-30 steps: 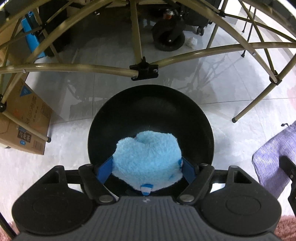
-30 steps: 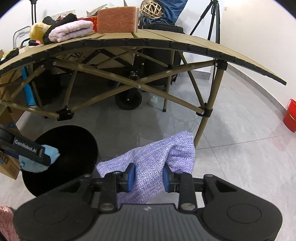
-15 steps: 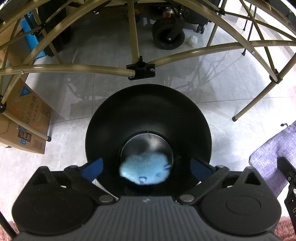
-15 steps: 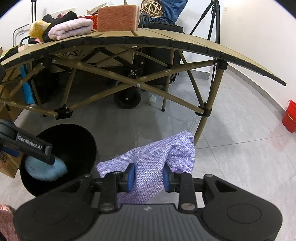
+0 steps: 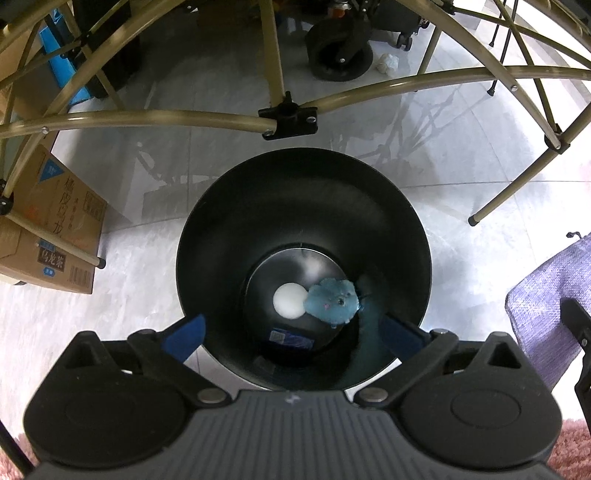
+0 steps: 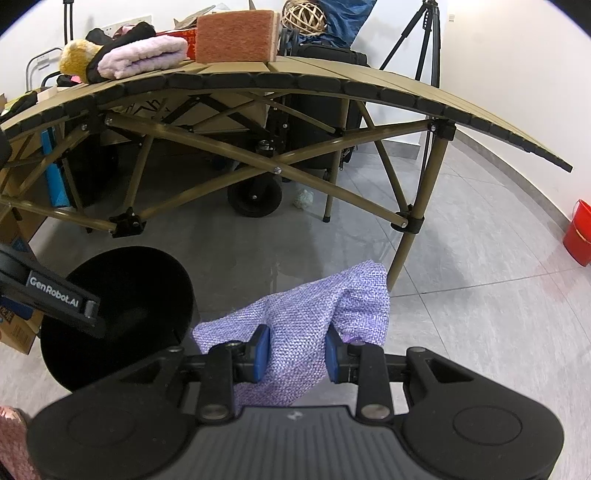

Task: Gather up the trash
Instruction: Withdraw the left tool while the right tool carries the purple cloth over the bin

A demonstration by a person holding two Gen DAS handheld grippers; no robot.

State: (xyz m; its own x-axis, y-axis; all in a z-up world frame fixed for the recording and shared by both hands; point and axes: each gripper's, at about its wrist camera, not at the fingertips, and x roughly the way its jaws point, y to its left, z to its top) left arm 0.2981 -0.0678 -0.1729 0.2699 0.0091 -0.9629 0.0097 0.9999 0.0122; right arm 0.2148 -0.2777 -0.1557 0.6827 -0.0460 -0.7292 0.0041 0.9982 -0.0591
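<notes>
1. Bin (image 5: 303, 206), black, round and smooth-walled, stands on the grey tiled floor (image 5: 424, 155) just in front of the folding table's bronze tube frame (image 5: 147, 120).
2. Only the left wrist view looks down inside the bin: a fluffy blue toy (image 5: 332, 301) lies on its bottom, touching a white ball (image 5: 290, 300), with a dark printed packet (image 5: 291, 338) just beside them.
3. Left gripper (image 5: 291, 332) hangs over the bin's mouth, jaws spread as wide as they go, nothing between its blue pads.
4. Only the right wrist view shows the tabletop (image 6: 332, 77): slatted, carrying a pink folded towel (image 6: 144, 57), a rust-coloured sponge block (image 6: 236, 35) and a woven ball (image 6: 304, 14). From here the bin's inside is hidden.
5. Right gripper (image 6: 297, 352), right of the bin, has its jaws clamped on a purple woven cloth (image 6: 314, 306), which bunches up past the pads.
6. Left of the bin stands a cardboard box (image 5: 55, 236); beyond the bin, under the table, a black wheel (image 5: 340, 55) and a crumpled white wad (image 5: 387, 62).
</notes>
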